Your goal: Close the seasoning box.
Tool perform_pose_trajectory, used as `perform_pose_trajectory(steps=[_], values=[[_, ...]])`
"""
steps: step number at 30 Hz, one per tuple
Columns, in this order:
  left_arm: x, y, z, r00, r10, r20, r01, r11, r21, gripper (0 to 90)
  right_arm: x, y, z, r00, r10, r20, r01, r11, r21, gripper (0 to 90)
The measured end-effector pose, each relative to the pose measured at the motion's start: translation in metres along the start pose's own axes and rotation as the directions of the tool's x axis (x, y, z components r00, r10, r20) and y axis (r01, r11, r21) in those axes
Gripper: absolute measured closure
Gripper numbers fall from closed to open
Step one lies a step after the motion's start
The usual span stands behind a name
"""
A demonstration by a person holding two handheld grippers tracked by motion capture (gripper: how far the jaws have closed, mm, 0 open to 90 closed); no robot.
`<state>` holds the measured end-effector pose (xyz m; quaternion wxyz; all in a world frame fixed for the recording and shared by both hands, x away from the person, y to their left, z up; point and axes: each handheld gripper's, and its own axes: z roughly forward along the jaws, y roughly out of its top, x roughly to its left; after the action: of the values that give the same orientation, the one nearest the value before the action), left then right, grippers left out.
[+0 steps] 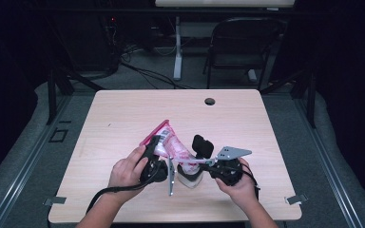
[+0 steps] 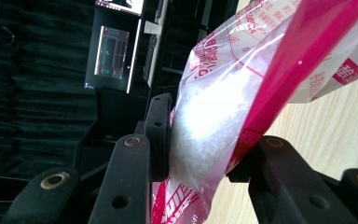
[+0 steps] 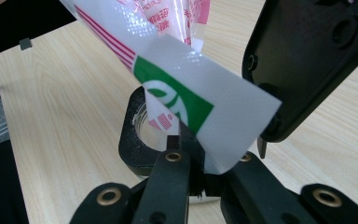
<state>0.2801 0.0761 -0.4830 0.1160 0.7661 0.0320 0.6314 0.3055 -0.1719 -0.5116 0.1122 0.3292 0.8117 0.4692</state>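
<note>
Over the desk's (image 1: 123, 114) near middle, the bag of white crystals (image 1: 168, 140) hangs tilted, left gripper (image 1: 153, 164) jaws clamped on it, right gripper (image 1: 204, 164) jaws shut on its corner above the open jar (image 1: 189, 175). Pouring seems ready, not visibly begun.

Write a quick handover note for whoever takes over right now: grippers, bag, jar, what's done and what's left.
Left gripper: shut on the clear plastic bag with red print, gripping its body of white crystals.
Right gripper: shut on the bag's lower corner, over the small clear glass jar.
Jar stands on the light wooden table, between both hands.
Done: bag lifted and tilted toward the jar.
Left: probably open or pour; I can't tell if anything has flowed.
</note>
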Motion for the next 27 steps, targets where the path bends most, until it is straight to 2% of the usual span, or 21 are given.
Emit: perform_pose_trajectory(steps=[27], values=[[0.0017,0.0013,-0.0012,0.9999,0.008,-0.008,-0.009,0.9999,-0.01,68.5,0.0,-0.0002,0.0003,1.0,-0.001,0.002,0.001,1.0,0.005,90.0]])
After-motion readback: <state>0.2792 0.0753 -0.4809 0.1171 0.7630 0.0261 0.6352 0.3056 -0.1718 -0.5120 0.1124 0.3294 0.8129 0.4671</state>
